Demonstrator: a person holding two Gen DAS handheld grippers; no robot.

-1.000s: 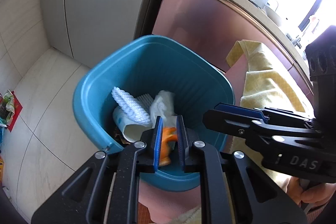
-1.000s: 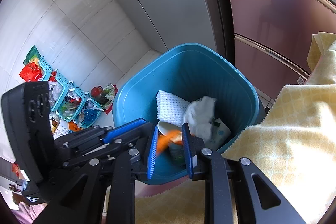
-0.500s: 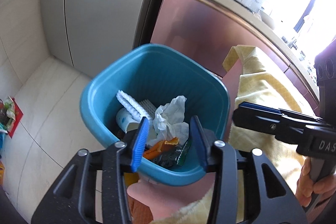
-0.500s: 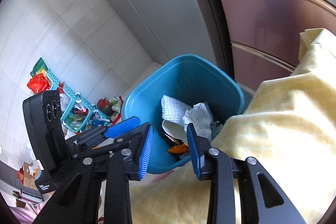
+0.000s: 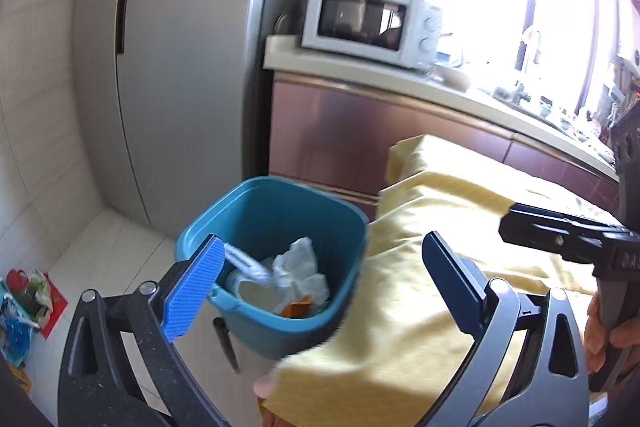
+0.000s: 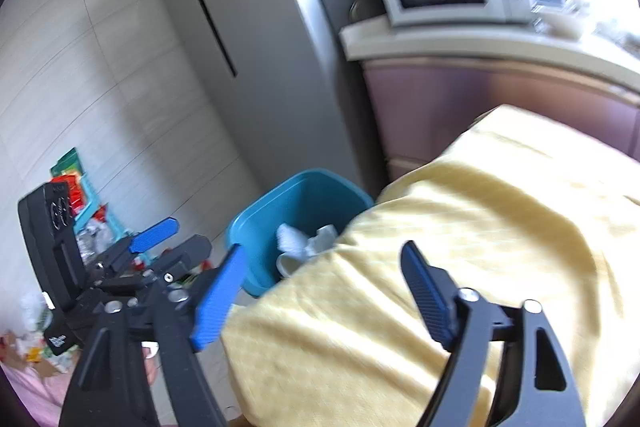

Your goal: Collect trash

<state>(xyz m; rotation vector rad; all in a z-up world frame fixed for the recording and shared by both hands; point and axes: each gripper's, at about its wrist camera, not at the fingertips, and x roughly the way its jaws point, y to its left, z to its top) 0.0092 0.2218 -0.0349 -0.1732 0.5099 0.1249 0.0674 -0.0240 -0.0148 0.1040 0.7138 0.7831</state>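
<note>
The blue bin (image 5: 280, 203) stands on the floor beside the yellow-covered table. In it lie a white tissue (image 5: 300, 267), an orange wrapper (image 5: 297, 307), a white foam net (image 5: 244, 261) and a paper cup (image 5: 248, 293). My left gripper (image 5: 322, 239) hangs above and behind the bin, its jaws opening wide with nothing between them. My right gripper (image 6: 323, 249) is over the table's edge, jaws opening too and empty. From there the bin (image 6: 304, 195) is half hidden by the cloth. The right gripper's fingers (image 5: 560, 235) show at the right edge of the left wrist view.
A yellow cloth (image 5: 440, 227) covers the table on the right. Behind the bin stand a grey fridge (image 5: 180, 87) and brown cabinets (image 5: 340, 131) with a microwave (image 5: 368, 23) on the counter. Baskets of packets (image 6: 80, 211) sit on the floor at left.
Both grippers went from nearly shut around the orange wrapper over the bin to wide open. The wrapper now lies in the bin. Both have pulled back and up.
</note>
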